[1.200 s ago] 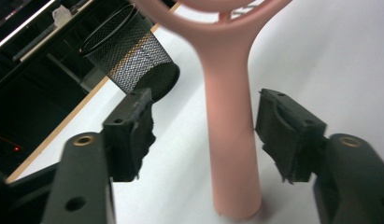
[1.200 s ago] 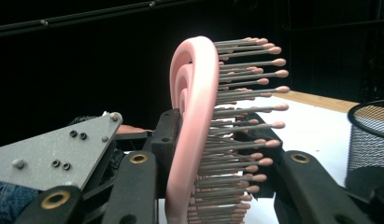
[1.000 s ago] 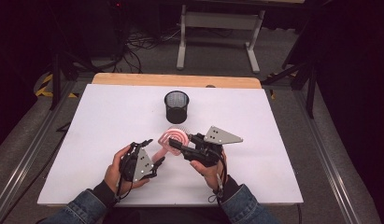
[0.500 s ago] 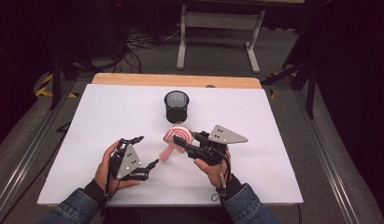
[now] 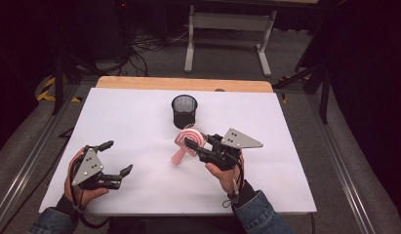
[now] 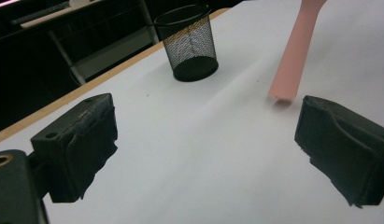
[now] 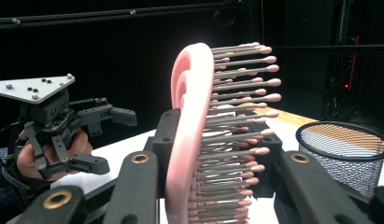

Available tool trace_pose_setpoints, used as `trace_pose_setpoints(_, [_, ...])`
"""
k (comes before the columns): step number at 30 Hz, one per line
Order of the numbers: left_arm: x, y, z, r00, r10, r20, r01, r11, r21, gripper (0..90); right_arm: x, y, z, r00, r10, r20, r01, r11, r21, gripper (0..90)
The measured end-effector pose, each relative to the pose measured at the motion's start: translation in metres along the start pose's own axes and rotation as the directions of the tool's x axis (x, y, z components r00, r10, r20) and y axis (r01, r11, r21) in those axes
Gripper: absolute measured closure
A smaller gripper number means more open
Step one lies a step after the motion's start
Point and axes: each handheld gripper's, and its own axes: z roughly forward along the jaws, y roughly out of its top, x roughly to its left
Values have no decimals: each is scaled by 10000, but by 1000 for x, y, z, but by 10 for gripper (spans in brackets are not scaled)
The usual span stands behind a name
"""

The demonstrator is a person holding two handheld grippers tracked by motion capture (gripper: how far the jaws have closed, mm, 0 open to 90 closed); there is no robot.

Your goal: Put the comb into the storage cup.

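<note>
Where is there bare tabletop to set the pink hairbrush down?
Bare: the far left of the white tabletop beside the mesh cup, and the right side beyond the right gripper. Crowded: the middle, where cup, hairbrush and that gripper sit together.

Pink hairbrush (image 5: 187, 143) with grey, pink-tipped bristles; black mesh cup (image 5: 184, 110); white table (image 5: 139, 122) (pale wooden far edge); black grippers bearing grey plates; blue denim sleeves.

Dark room, grey floor (image 5: 295, 63) – white metal stand (image 5: 227, 22) behind table, cables (image 5: 149, 41) on floor
</note>
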Motion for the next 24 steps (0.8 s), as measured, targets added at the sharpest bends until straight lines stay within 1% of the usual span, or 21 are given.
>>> trace_pose_setpoints(1, [1,-2,-1,10000,-29,5,29,10000,33,68,0,1,0,10000,-6,29,6,10000,-9,636])
trace_pose_setpoints(2, [2,-4,-1,9997,-203,112,203,9998,48,68,-1,1,-1,10000,-35,70,36,10000,-23,636])
trace_pose_setpoints(9, [1,-8,4,9997,67,253,-74,9995,291,67,-7,7,-6,9996,-83,258,87,9998,-180,636])
trace_pose_setpoints(13, [1,-9,7,9994,63,334,-75,9993,363,67,-11,10,-8,9991,-122,403,134,9994,-309,636])
trace_pose_setpoints(14, [1,-9,7,9995,90,290,-102,9991,413,67,-13,11,-9,9988,-133,462,148,9994,-316,636])
trace_pose_setpoints(24, [3,-11,9,9993,15,363,-31,9991,430,67,-22,17,-15,9962,-246,832,284,9986,-453,636])
